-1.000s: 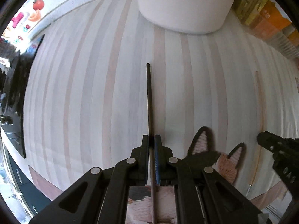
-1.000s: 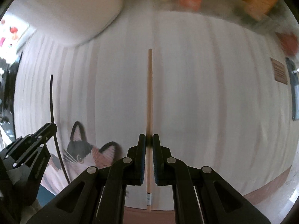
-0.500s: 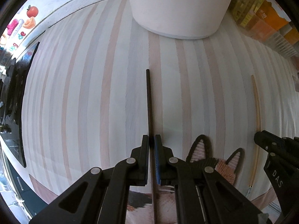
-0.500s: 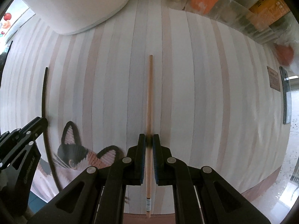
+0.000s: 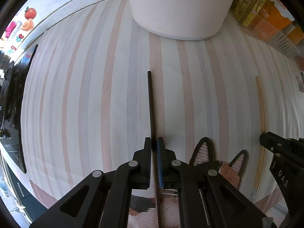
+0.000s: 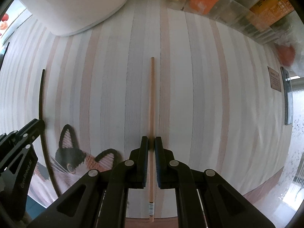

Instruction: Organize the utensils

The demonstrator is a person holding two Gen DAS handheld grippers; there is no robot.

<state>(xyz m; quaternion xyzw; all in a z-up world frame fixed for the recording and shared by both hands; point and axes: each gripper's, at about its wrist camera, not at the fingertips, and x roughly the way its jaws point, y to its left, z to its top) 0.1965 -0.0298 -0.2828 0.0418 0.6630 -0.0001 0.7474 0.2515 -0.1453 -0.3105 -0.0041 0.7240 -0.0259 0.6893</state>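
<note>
Left claw [image 5: 154, 142] is pinching a black chopstick [image 5: 151, 102]; right claw [image 6: 151, 142] is pinching a wooden chopstick [image 6: 152, 102]. Each stick runs straight out ahead between its fingers, over the striped tabletop [image 5: 85, 95]. Cannot tell if the tips touch the cloth or float just above it.

Both sticks point toward the white container [image 5: 180, 9] at the far edge. Only its outer wall and base show in either view, so the contents can't be read. Likely the drop target, judging from the task. Clear bins [image 6: 237, 15] to the right hold orange and yellow packs, not utensils as far as visible.

Risks from here:
- Grip sits well back from the front end on both sticks, with a long overhang. Any knock on the container wall would lever the stick and twist it in the pads.
- Thin, smooth sticks in a narrow pinch may slip or roll if the claw tilts up steeply to clear the rim.
- The claws are side by side, near each other. Converging on one opening risks crossing sticks or bumping claws.
- Rim is out of view, so a low approach would hit the wall.

A cat-face mat [image 6: 76, 157] lies below, between the claws.
</note>
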